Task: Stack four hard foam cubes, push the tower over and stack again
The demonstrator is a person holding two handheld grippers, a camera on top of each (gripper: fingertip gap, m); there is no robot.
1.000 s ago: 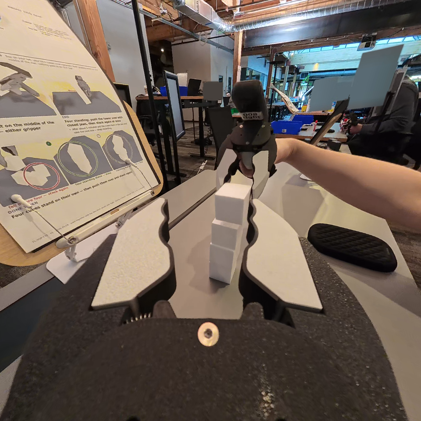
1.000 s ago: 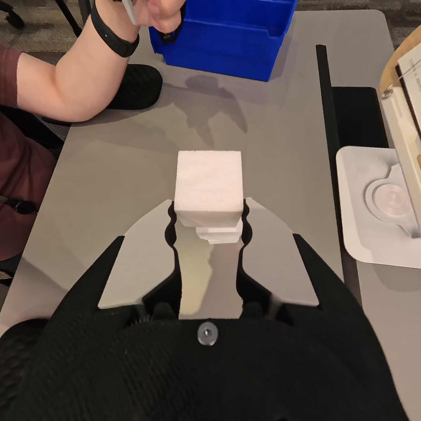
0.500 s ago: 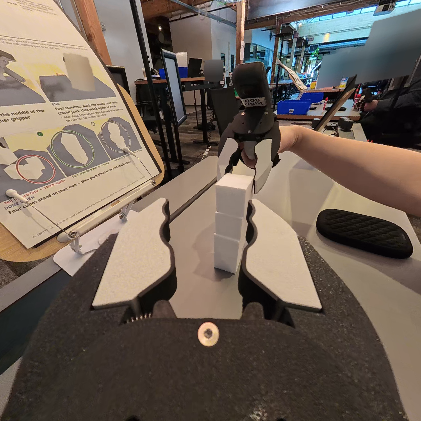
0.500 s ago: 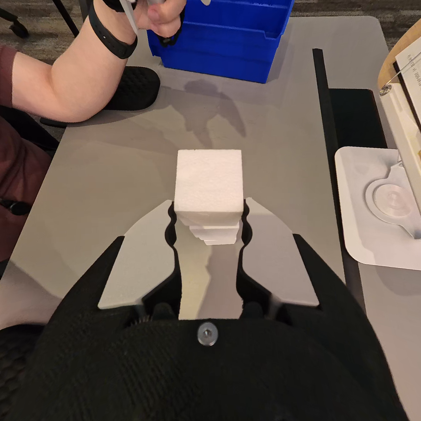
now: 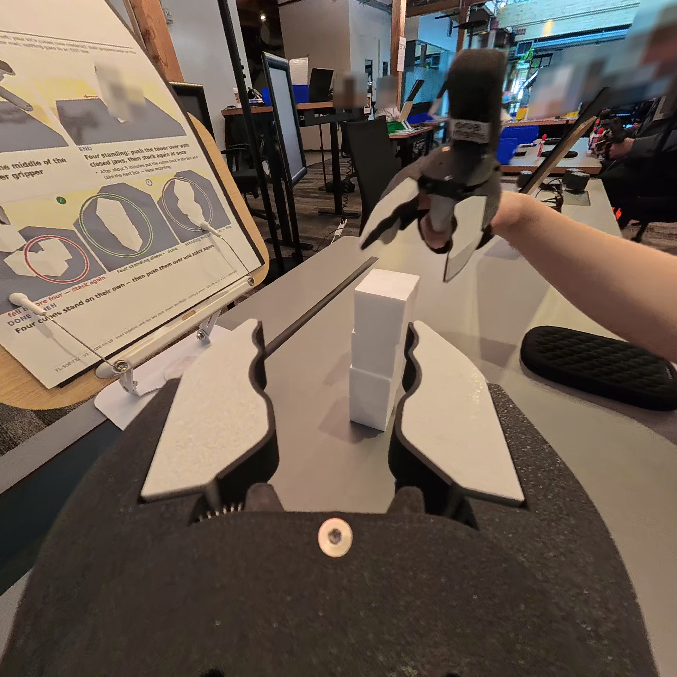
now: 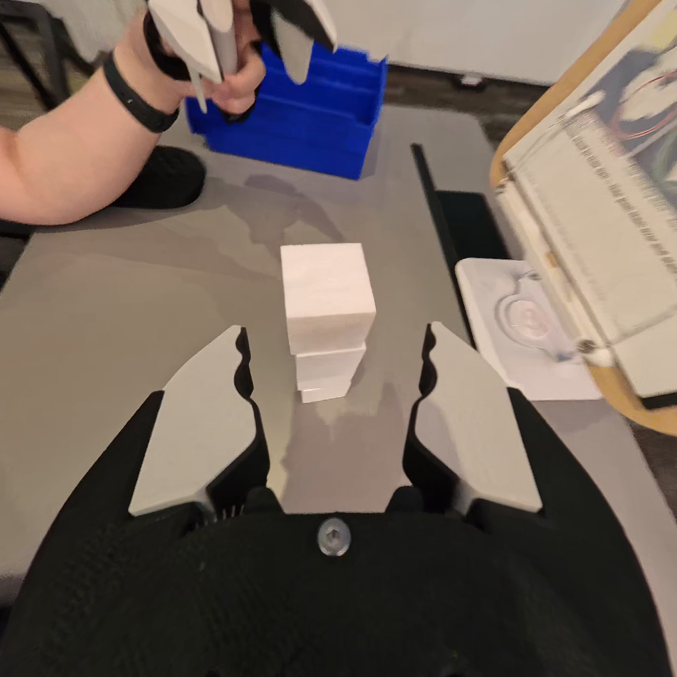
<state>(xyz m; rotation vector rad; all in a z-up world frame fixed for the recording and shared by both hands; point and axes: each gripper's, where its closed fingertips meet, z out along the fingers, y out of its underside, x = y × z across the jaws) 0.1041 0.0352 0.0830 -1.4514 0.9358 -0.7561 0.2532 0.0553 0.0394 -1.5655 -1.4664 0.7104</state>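
Observation:
A tower of white foam cubes (image 5: 381, 348) stands free on the grey table (image 6: 128, 311); three cubes show, slightly offset, in both views (image 6: 326, 293). My left gripper (image 5: 335, 329) is open and empty, with the tower beyond its tips, near its right finger. In the right wrist view it hangs high at the far side (image 6: 241, 40). My right gripper (image 6: 336, 328) is open and empty, jaws wide, pulled back from the tower. In the left wrist view it hovers above and behind the top cube (image 5: 404, 262).
A blue bin (image 6: 293, 121) sits at the table's far end. A black padded rest (image 5: 597, 366) lies to one side. An instruction board (image 5: 110, 219) on a white stand base (image 6: 513, 329) stands on the other side, past a black strip (image 6: 432, 201). The grippers' ends are close to 15 cm from one another.
My right gripper has opened, let go of the top cube and drawn back and up. The tower stays standing. My left gripper has shifted slightly.

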